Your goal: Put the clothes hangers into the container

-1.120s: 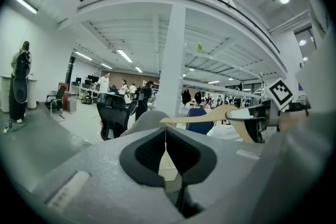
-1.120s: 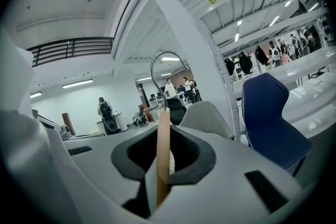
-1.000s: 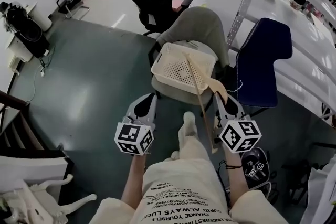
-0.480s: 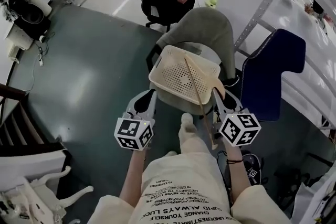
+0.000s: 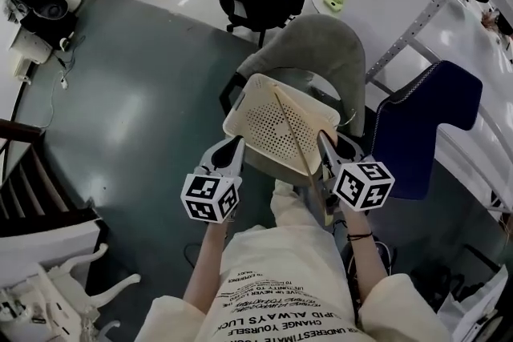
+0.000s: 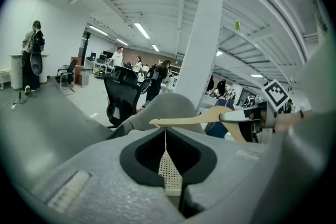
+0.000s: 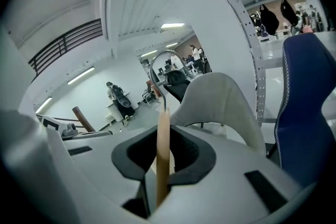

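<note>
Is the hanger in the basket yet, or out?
Out: the right gripper clamps the hanger, whose arm crosses above the basket.

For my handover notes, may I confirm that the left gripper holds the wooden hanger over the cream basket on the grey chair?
Not the left: the right gripper holds the wooden hanger over the cream basket on the grey chair, as the right gripper view shows. The left gripper has its jaws together, empty.
</note>
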